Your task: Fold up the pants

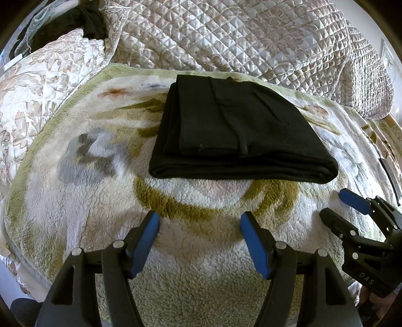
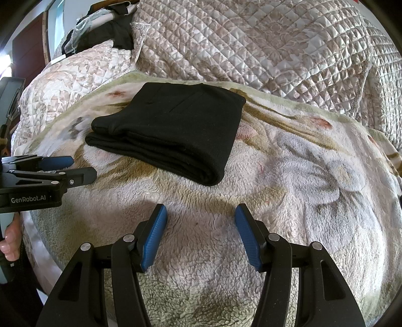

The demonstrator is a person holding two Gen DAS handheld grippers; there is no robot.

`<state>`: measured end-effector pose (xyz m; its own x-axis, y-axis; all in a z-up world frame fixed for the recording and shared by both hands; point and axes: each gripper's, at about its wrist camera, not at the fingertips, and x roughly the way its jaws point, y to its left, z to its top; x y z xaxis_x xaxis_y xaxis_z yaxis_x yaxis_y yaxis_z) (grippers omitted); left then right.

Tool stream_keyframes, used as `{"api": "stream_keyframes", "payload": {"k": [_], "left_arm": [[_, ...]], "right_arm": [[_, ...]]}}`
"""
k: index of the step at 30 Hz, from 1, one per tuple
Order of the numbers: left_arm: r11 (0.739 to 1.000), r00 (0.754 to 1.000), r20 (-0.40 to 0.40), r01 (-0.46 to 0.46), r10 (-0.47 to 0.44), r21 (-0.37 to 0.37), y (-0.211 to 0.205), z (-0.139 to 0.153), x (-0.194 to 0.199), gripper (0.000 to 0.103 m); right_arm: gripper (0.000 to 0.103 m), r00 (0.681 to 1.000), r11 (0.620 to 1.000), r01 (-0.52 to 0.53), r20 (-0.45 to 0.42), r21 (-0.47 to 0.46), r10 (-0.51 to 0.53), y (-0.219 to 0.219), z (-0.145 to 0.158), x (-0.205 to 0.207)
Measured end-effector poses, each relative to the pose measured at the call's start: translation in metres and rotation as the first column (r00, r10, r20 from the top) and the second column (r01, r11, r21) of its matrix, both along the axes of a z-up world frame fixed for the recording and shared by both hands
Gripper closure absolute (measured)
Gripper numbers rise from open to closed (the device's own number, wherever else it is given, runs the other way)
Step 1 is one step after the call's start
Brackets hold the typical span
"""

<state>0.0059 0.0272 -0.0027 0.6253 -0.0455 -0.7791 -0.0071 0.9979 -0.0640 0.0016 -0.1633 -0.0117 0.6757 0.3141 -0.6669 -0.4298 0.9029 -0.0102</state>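
Nearest the left wrist camera, the left tool (image 1: 199,222) gapes empty over the fleece blanket (image 1: 100,201), short of the folded black pants (image 1: 236,130). From the right wrist camera, the right tool (image 2: 201,216) is likewise open and empty, the pants (image 2: 170,130) beyond it to the left. Soft, limp and probably light, they should be pinched at the thick folded edge.

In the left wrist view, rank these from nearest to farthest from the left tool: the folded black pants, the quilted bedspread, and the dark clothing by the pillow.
1. Folded black pants: straight ahead of the left tool, lying on the fleece blanket.
2. Quilted bedspread: behind the pants, across the top.
3. Dark clothing: far upper left, beside the pillow.
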Motion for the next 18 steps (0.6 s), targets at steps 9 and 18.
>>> {"api": "stream_keyframes", "payload": {"k": [9, 18], "left_arm": [[1.000, 1.000, 0.000, 0.001, -0.001, 0.004, 0.0022, -0.0010, -0.0006, 0.033], [1.000, 1.000, 0.000, 0.000, 0.000, 0.004, 0.0022, -0.0012, -0.0003, 0.033]], "right_arm": [[0.046, 1.000, 1.000, -0.001, -0.001, 0.000, 0.001, -0.0004, 0.0000, 0.0000], [0.046, 1.000, 1.000, -0.004, 0.000, 0.000, 0.004, -0.0004, 0.0000, 0.0006]]}}
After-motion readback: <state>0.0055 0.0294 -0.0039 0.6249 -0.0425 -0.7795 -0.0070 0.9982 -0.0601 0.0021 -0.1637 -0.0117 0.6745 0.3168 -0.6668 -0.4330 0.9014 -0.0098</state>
